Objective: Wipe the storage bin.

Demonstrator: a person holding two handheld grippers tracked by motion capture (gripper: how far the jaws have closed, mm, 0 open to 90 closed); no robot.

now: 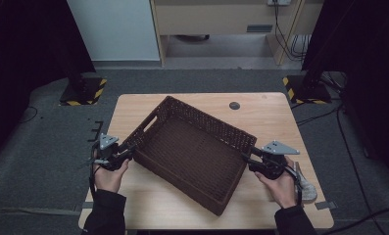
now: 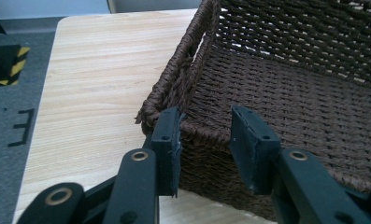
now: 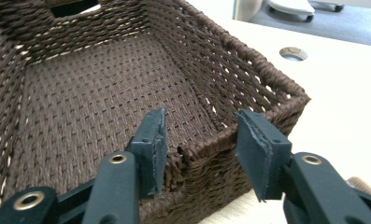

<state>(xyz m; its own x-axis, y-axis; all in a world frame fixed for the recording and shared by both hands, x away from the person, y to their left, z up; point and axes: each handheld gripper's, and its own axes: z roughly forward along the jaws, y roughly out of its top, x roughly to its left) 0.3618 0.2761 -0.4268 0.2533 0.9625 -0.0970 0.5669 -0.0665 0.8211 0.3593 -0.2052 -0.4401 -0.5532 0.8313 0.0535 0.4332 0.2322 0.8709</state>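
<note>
A dark brown woven basket [image 1: 202, 117] lies empty and askew in the middle of the wooden table [image 1: 275, 117]. My left gripper [image 1: 129, 151] is at its near-left corner. In the left gripper view the jaws [image 2: 206, 140] stand apart over the corner rim of the basket [image 2: 286, 79], with one pad [image 2: 167, 140] against the weave and the other clear of it. My right gripper [image 1: 246, 155] is at the basket's right corner. There its jaws [image 3: 202, 144] are spread on either side of a stretch of the basket's rim [image 3: 206, 147] without pressing it.
A round cable hole [image 1: 234, 105] sits in the table's far side. A pale crumpled cloth [image 1: 307, 186] lies by my right hand near the table's right edge. Two stand bases with yellow-black stripes [image 1: 86, 90] [image 1: 304, 88] flank the table on the floor.
</note>
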